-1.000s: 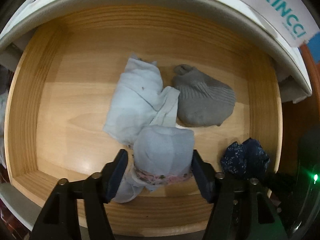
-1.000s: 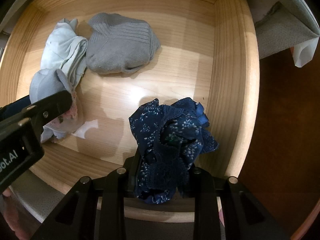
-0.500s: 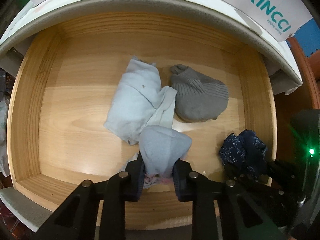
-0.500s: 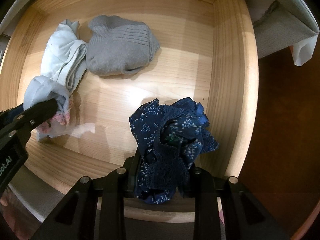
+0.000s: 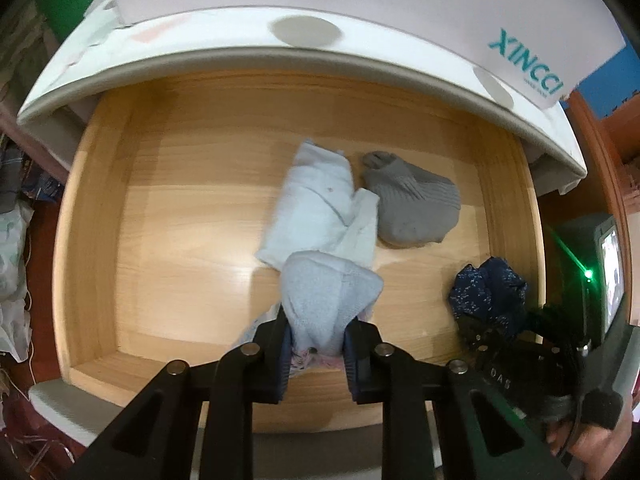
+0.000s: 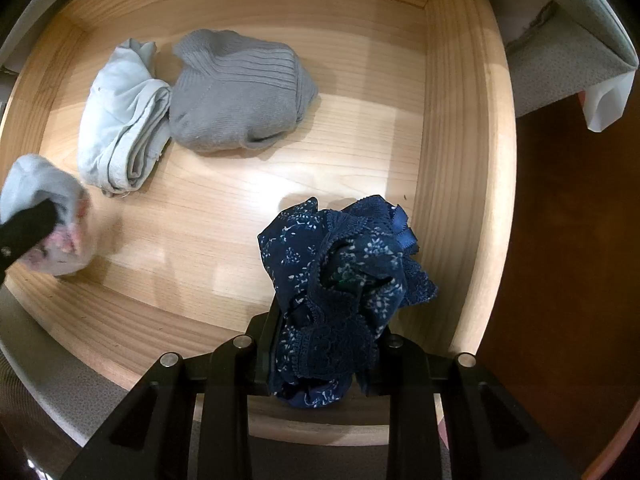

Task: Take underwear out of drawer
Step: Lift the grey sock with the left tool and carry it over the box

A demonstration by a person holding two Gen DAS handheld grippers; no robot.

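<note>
Two grippers clamped, left gripper [image 5: 316, 344] on soft pale-blue underwear [image 5: 330, 296], right gripper [image 6: 326, 356] on lacy navy underwear [image 6: 340, 276]

We're in a home here, a bedroom corner by the look of it: an open light wooden drawer [image 6: 452, 128] with plain plank walls, holding a folded pale blue cotton garment [image 6: 120, 128], a bundled grey ribbed knit piece [image 6: 240, 92] and crumpled navy floral lace underwear [image 6: 344, 272]. Above it juts a white curved furniture top [image 5: 304, 52], and reddish-brown wooden flooring [image 6: 568, 240] shows alongside, with crumpled bags [image 5: 12, 240] heaped at the edge.
</note>
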